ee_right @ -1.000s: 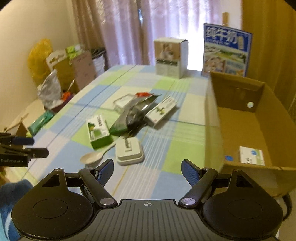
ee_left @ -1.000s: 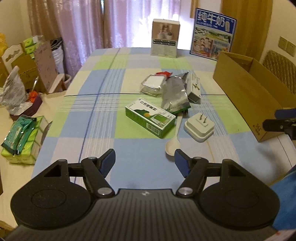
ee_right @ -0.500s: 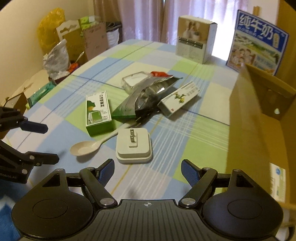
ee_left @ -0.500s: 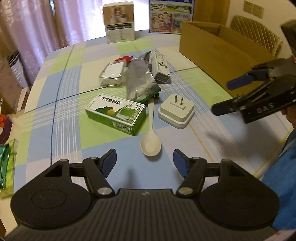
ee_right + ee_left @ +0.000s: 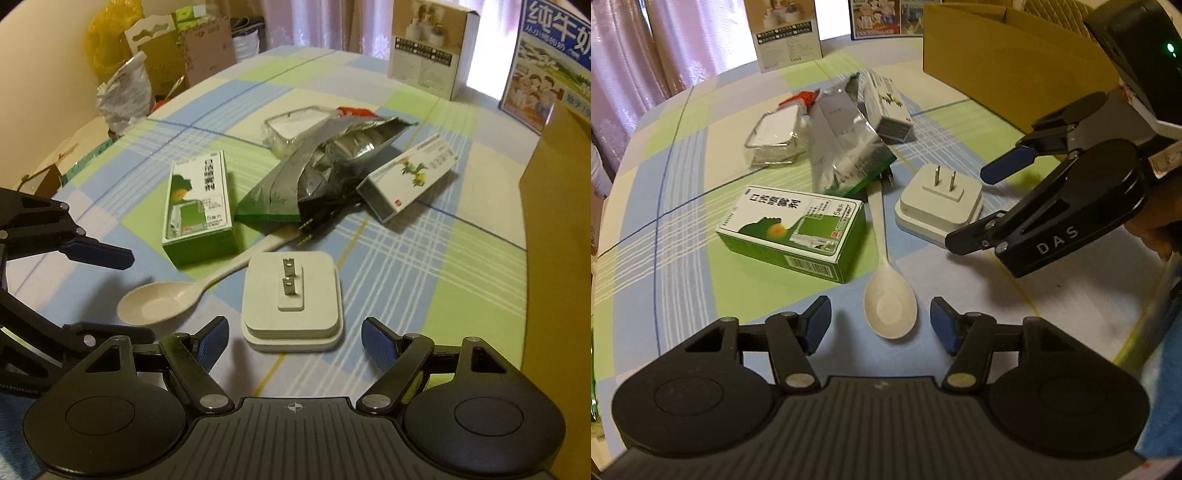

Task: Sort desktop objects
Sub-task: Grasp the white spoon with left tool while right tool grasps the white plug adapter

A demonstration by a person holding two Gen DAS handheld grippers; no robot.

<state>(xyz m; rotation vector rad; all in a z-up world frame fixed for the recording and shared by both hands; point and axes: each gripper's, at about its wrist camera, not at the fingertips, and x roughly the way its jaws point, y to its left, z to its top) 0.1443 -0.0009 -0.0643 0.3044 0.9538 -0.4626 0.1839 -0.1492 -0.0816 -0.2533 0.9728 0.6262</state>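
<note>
A white spoon (image 5: 886,295) lies on the checked tablecloth, its bowl between the fingers of my open left gripper (image 5: 880,322). Just right of it sits a white plug adapter (image 5: 291,302), prongs up, straddled by my open right gripper (image 5: 293,332). In the left wrist view the right gripper (image 5: 966,211) reaches in from the right over the adapter (image 5: 938,203). The left gripper (image 5: 138,295) flanks the spoon bowl (image 5: 159,306) in the right wrist view. Behind lie a green medicine box (image 5: 792,229), a silver foil bag (image 5: 846,147) and a white carton (image 5: 886,107).
A metal-rimmed container (image 5: 774,138) sits behind the foil bag. An open cardboard box (image 5: 1008,62) stands along the table's right side. Two upright cartons (image 5: 428,48) (image 5: 546,74) stand at the far edge. Bags and boxes (image 5: 147,74) crowd the floor to the left.
Both grippers have dropped and moved forward, the left onto the spoon bowl and the right onto the plug adapter. Both stay open, and nothing on the table has shifted.
</note>
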